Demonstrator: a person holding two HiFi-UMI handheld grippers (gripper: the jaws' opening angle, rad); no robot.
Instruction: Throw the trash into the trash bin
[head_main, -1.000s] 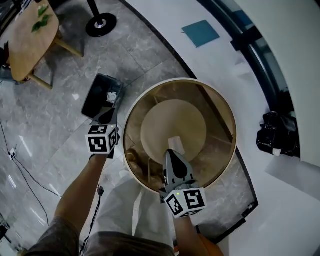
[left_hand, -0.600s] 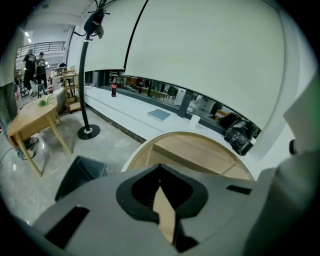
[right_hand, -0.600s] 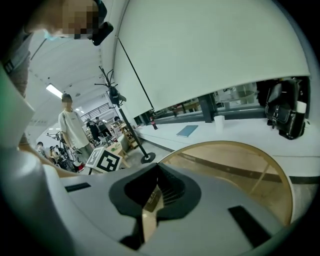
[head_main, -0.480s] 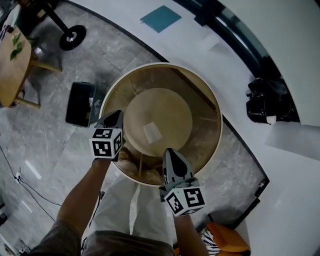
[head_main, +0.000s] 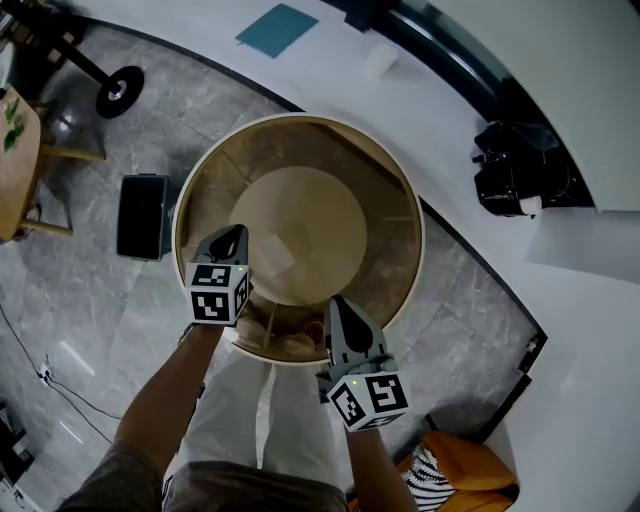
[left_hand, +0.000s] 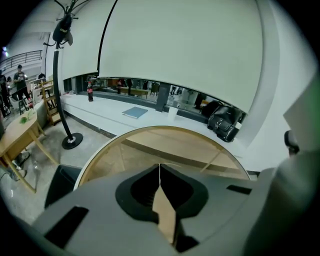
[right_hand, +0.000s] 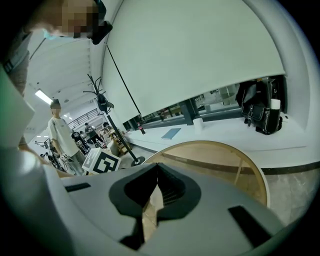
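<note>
Both tongs are shut and hold nothing. The left tongs (left_hand: 159, 164) have their tips pressed together, with only the round bench (head_main: 330, 210) showing past them. The right tongs (right_hand: 157, 164) also meet at the tips, and nothing sits in the hollow behind the tips. Both hang over the near rim of the bench and point down and across it, with the left tongs further ahead than the right.

The trash is a small white scrap of paper (head_main: 275, 255). It lies inside the bench's rim, just right of the left tongs' tips and ahead of the right tongs. I cannot tell whether it rests on the clear top or on the wooden disc beneath.

The black trash bin (head_main: 141, 215) stands on the grey floor to the left of the left tongs, outside the bench. Its inside looks dark and its contents cannot be made out.

A black bag (head_main: 515, 165) sits on the white ledge (head_main: 420, 110) far beyond the right tongs. A teal sheet (head_main: 277, 28) lies on the same ledge ahead of the left tongs.

Each gripper's cube carries black-and-white square markers. A dark bottle with a red label (left_hand: 90, 92) stands far off on the ledge, and its print is too small to read.
</note>
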